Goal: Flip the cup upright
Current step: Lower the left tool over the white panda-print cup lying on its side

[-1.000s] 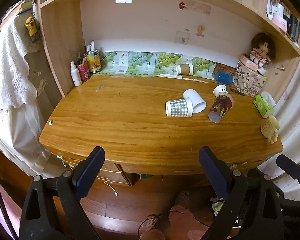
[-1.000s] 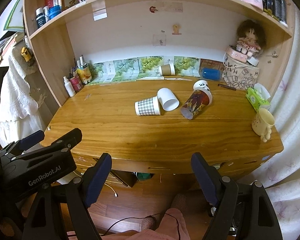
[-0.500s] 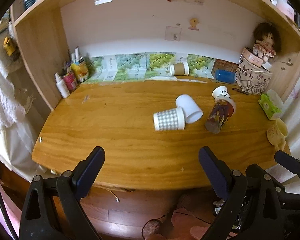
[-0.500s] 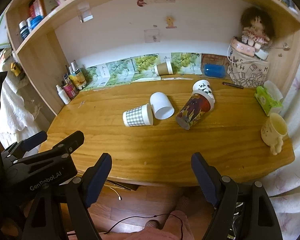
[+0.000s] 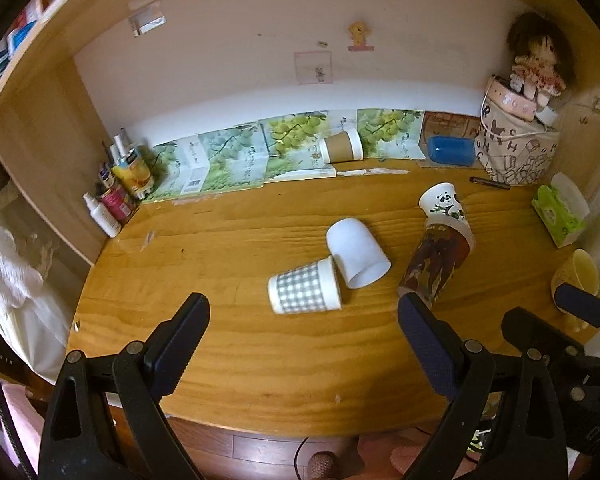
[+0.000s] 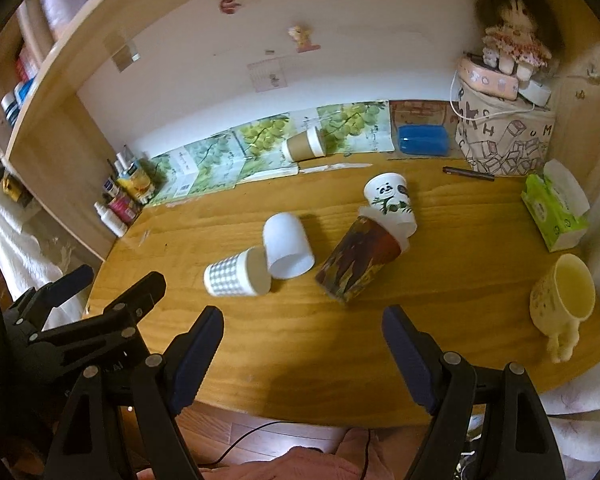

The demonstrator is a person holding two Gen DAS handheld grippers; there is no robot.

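Note:
Several cups lie on their sides on the wooden desk [image 5: 228, 344]: a grey checked paper cup [image 5: 305, 291] [image 6: 236, 278], a plain white cup [image 5: 357, 253] [image 6: 287, 246], a dark printed tall cup [image 5: 436, 264] [image 6: 360, 266] with a panda cup [image 5: 446, 205] [image 6: 392, 202] lying against its far end, and a brown cup [image 5: 341, 145] [image 6: 303, 145] at the back. My left gripper [image 5: 303, 340] is open and empty, just short of the checked cup. My right gripper [image 6: 302, 352] is open and empty, short of the dark cup.
A yellow mug [image 6: 564, 300] stands upright at the right edge. A green tissue box [image 6: 556, 208], a cloth bag with a doll [image 6: 504, 128] and a blue case [image 6: 422, 141] are at back right. Bottles [image 5: 116, 196] stand at back left. A shelf hangs overhead.
Both grippers have moved forward and up over the desk's front edge, so the cups appear nearer. Both stay open. No cup has moved.

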